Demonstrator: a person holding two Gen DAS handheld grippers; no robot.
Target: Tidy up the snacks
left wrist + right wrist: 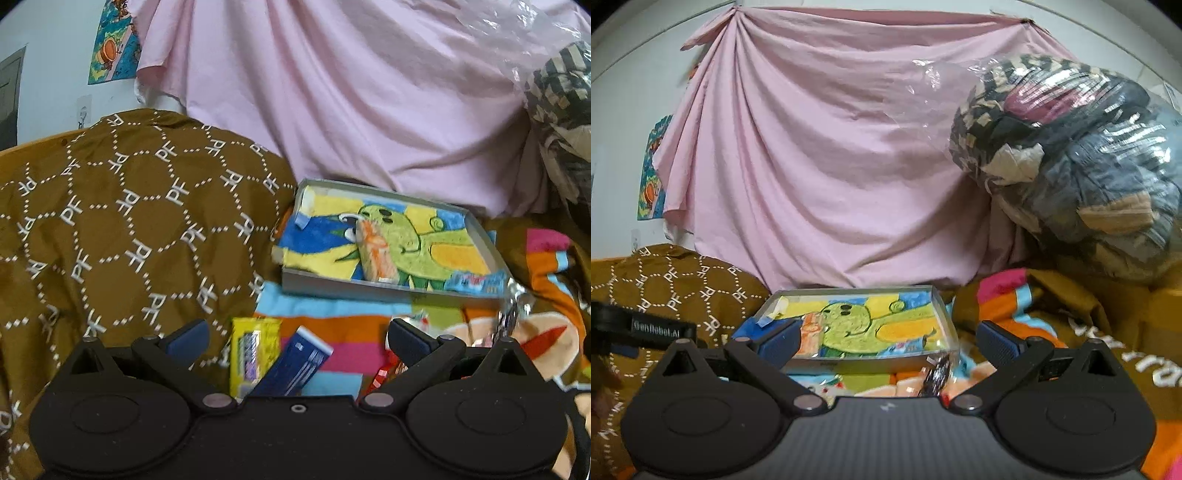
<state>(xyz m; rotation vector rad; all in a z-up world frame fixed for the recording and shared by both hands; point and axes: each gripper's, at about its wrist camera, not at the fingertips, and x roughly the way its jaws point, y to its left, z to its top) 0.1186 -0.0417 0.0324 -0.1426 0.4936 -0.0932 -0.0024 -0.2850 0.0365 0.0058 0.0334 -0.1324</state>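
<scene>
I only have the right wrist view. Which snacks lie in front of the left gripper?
Observer: A yellow packet and a dark blue packet lie side by side between the fingers of the open left gripper, on the striped towel.
Operator: Anything already in the tray?
Observer: An orange packet lies in the tray, and a light blue packet sits at its near right corner.
Operator: Is the left gripper holding anything?
Observer: No, it holds nothing.
</scene>
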